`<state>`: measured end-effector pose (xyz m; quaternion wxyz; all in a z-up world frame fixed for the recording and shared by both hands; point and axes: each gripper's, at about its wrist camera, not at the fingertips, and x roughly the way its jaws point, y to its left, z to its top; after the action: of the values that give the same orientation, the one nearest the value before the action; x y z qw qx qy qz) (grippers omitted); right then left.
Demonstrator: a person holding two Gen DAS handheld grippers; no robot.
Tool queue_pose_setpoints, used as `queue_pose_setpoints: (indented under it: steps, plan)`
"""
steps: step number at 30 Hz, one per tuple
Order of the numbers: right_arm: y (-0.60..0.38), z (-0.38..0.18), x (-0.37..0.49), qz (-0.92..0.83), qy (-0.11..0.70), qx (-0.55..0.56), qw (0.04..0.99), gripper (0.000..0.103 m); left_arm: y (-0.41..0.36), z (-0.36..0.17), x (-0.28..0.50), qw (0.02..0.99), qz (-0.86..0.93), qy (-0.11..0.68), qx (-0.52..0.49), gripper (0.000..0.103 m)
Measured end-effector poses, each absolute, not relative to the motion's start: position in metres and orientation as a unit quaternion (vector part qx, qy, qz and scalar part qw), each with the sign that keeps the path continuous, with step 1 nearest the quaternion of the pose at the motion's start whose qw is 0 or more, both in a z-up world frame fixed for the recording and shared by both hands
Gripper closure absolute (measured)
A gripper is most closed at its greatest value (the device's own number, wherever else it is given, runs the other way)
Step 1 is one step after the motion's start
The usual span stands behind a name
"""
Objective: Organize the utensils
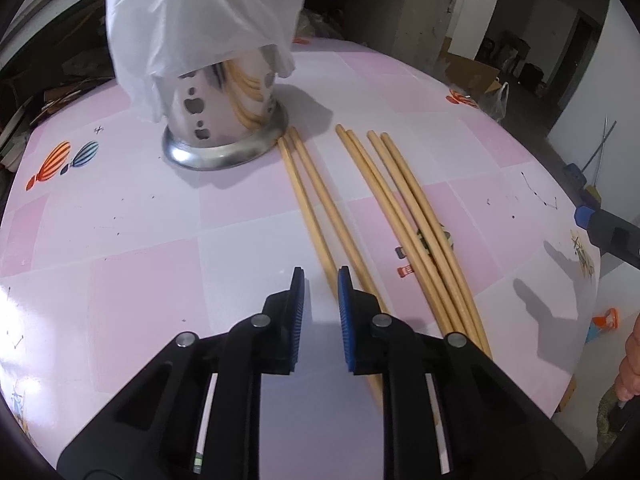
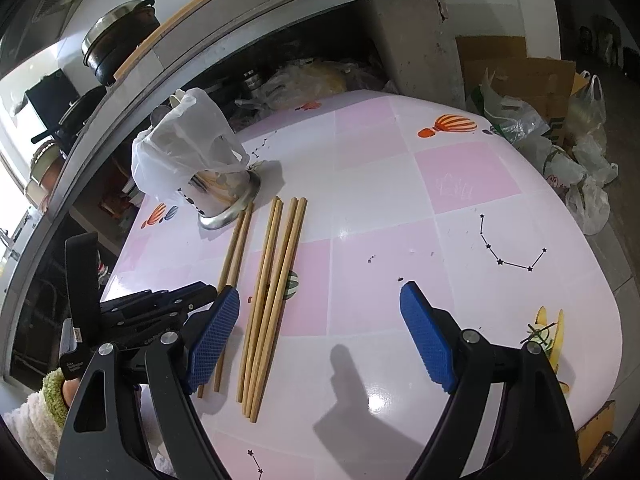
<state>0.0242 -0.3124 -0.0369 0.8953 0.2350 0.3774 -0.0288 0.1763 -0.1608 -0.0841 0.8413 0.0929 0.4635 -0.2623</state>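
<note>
Several wooden chopsticks lie on the pink checked table (image 1: 132, 280). One pair (image 1: 310, 196) touches the base of a steel utensil holder (image 1: 224, 120), which is covered by a white plastic bag (image 1: 192, 20). More chopsticks (image 1: 404, 216) lie to the right. My left gripper (image 1: 320, 280) is open, low over the near end of the pair, holding nothing. In the right wrist view my right gripper (image 2: 320, 312) is wide open and empty above the table, right of the chopsticks (image 2: 276, 280); the holder (image 2: 224, 196) stands beyond, and the left gripper (image 2: 168, 300) is at the left.
A cluttered shelf and a dark pot (image 2: 120, 36) lie behind the table. Cardboard boxes and plastic bags (image 2: 560, 136) sit on the floor at the right. The table's right edge (image 2: 616, 320) is close.
</note>
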Motion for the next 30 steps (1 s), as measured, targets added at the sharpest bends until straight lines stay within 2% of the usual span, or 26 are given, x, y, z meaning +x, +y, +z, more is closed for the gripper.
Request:
queue_pose_setpoints:
  steps: [5,8,15,30]
  plan:
    - [-0.312,-0.039,0.024,-0.026,0.378,0.238,0.894,0.022,-0.171,-0.086,0.175,0.839,-0.264,0.464,0.11,0.088]
    - [-0.313,-0.039,0.023,-0.025,0.377,0.241,0.894,0.022,-0.176,-0.09,0.174,0.839,-0.255,0.465,0.126,0.094]
    - [-0.319,-0.045,0.023,-0.028,0.382,0.252,0.889,0.022,-0.175,-0.088,0.171,0.839,-0.241,0.47,0.13,0.095]
    - [-0.315,-0.048,0.029,-0.018,0.385,0.25,0.888,0.022,-0.115,-0.083,0.135,0.82,-0.206,0.524,0.1,0.098]
